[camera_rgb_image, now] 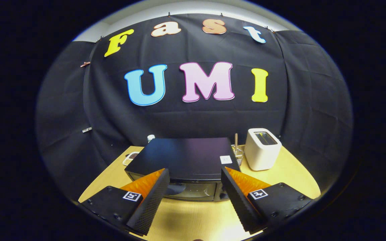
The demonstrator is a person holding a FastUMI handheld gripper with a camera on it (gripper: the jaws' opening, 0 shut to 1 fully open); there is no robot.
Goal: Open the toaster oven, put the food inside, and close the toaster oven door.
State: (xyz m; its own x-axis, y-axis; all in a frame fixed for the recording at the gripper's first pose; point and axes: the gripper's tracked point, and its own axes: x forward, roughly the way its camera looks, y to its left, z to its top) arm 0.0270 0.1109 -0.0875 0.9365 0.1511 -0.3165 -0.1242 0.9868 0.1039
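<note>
A black cloth wall [193,117] is hanging across the whole back of the booth, draping down behind a light wooden table [193,217]. On that table a black toaster oven [183,157] is sitting squarely ahead of the gripper [195,175], its flat dark top facing up and its glass door [193,190] showing low at the front, standing shut. The gripper is hovering above the table just in front of the oven with its two fingers [152,197] spread wide apart and grasping nothing; the door is lying in the gap between the fingertips and slightly beyond them, and no part of either finger is touching it. To the right of the oven, well clear of it, a white pop-up toaster [262,149] is standing upright near the back edge of the table. Between the oven and the toaster a small wire rack [237,152] with a thin wooden stick rising from it is peeking out. Behind the oven's left rear corner a small white-capped bottle [150,137] is showing, and beside the oven's left side a small white dish [131,157] holding something dark is resting on the table; whether that is the food is too small to tell.
</note>
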